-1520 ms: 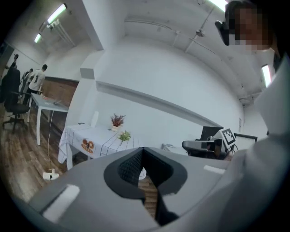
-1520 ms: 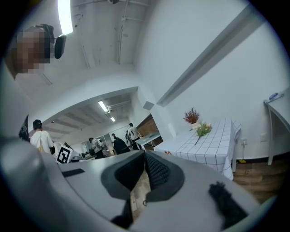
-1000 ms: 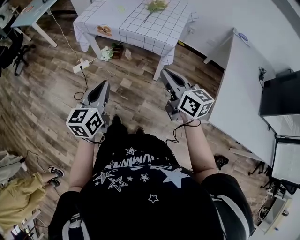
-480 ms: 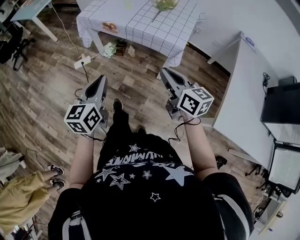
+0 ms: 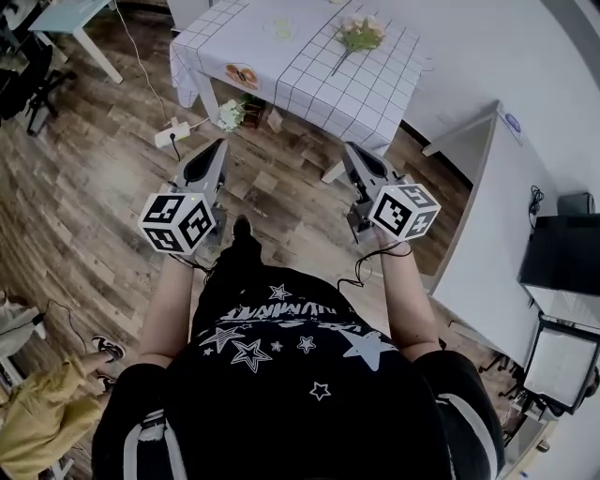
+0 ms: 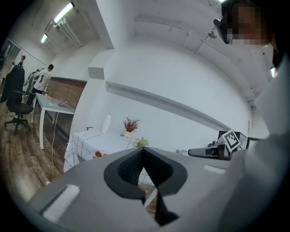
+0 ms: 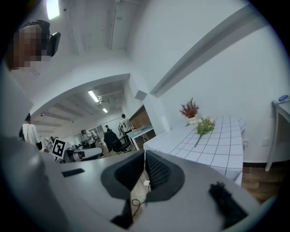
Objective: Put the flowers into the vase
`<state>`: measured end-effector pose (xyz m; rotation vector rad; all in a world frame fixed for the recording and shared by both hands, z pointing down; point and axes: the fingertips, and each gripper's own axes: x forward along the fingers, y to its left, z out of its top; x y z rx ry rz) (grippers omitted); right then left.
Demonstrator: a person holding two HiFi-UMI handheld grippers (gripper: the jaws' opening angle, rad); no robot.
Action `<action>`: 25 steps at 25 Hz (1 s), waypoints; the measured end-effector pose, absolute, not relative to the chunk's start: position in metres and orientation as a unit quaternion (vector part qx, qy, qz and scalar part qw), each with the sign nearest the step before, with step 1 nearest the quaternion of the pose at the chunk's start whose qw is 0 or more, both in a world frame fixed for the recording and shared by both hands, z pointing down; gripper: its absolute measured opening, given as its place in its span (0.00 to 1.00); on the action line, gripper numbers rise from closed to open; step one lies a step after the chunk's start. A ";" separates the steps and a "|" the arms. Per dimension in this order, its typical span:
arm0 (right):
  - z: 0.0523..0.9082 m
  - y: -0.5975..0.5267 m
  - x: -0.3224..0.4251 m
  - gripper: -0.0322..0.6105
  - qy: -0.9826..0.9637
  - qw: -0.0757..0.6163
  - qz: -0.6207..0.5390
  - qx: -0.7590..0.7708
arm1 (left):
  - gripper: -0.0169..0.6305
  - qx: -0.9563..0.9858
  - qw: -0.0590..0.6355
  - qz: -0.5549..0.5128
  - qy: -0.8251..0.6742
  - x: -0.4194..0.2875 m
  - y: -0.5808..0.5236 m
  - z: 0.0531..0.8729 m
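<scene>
A bunch of pale pink and green flowers [image 5: 361, 36] lies on the table with the white checked cloth [image 5: 309, 66] ahead of me. In the right gripper view the bunch [image 7: 205, 125] lies in front of a white vase [image 7: 193, 120] that holds dried reddish sprigs. The left gripper view shows the same vase [image 6: 130, 133] and bunch [image 6: 141, 142] far off. My left gripper [image 5: 217, 146] and right gripper [image 5: 352, 150] are held out over the wooden floor, short of the table. Both are shut and hold nothing. The jaws of the left gripper [image 6: 143, 149] and the right gripper [image 7: 145, 153] meet.
A small bunch of white flowers [image 5: 231, 114] and a power strip with cable [image 5: 172, 135] lie on the floor by the table's left legs. A long white desk [image 5: 487, 216] with a monitor [image 5: 561, 253] stands at the right. A light table [image 5: 70, 14] and chairs stand at the far left.
I have walked toward the checked table; it sits lower and nearer in the head view. Both grippers moved forward with me and stayed shut.
</scene>
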<state>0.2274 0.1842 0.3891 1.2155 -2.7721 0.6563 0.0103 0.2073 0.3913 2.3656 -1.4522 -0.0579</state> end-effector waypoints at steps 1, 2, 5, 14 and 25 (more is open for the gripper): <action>0.389 0.173 0.223 0.07 -0.894 0.023 0.211 0.394 | 0.04 0.838 0.179 -0.021 -0.515 0.005 0.197 0.390; 0.388 0.163 0.219 0.07 -0.893 0.022 0.211 0.396 | 0.04 0.838 0.177 -0.022 -0.516 0.000 0.187 0.388; 0.383 0.137 0.206 0.07 -0.890 0.018 0.211 0.404 | 0.04 0.834 0.179 -0.024 -0.522 -0.017 0.161 0.386; 0.380 0.087 0.181 0.07 -0.876 0.043 0.201 0.436 | 0.04 0.844 0.180 -0.018 -0.505 -0.050 0.105 0.386; 0.393 0.055 0.160 0.07 -0.849 0.060 0.204 0.483 | 0.04 0.869 0.183 -0.013 -0.459 -0.071 0.054 0.392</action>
